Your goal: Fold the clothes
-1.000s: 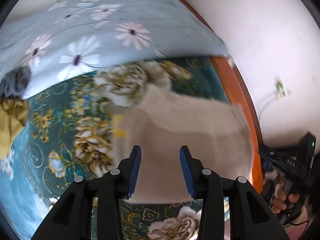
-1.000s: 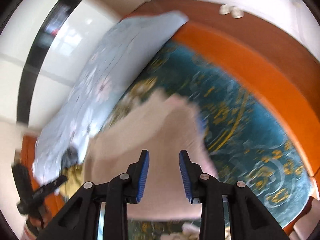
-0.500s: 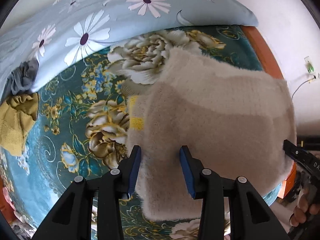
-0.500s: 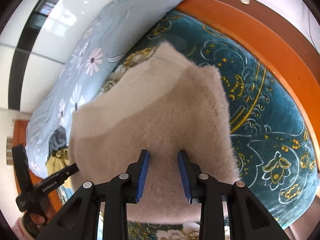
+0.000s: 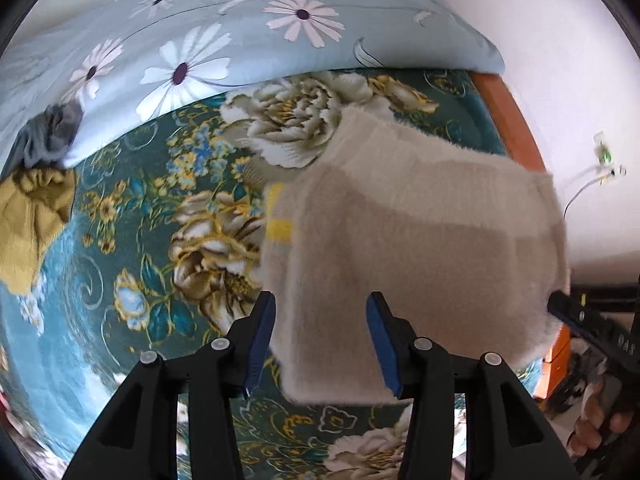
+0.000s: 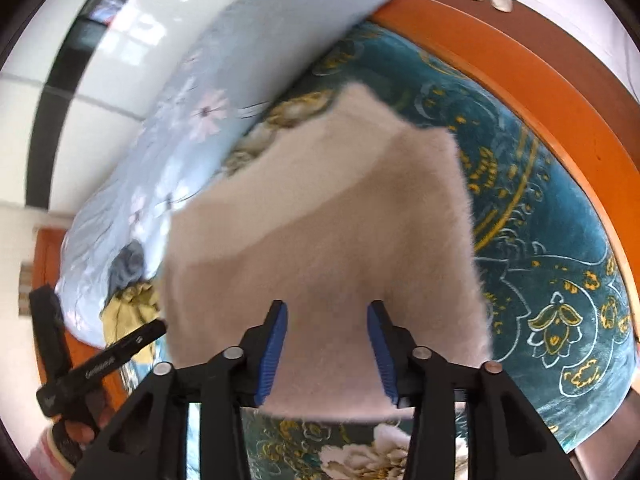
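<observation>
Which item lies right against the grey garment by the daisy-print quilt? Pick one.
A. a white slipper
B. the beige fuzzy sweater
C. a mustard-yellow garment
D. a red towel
C: in the left wrist view the crumpled mustard-yellow garment sits directly below the grey garment, touching it at the daisy-print quilt edge, apart from the beige fuzzy sweater.

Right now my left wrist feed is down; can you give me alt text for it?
A folded beige sweater lies on the teal floral blanket, just ahead of the open left tool. A daisy-print pillow lies beyond, with yellow and grey clothes at left.
</observation>
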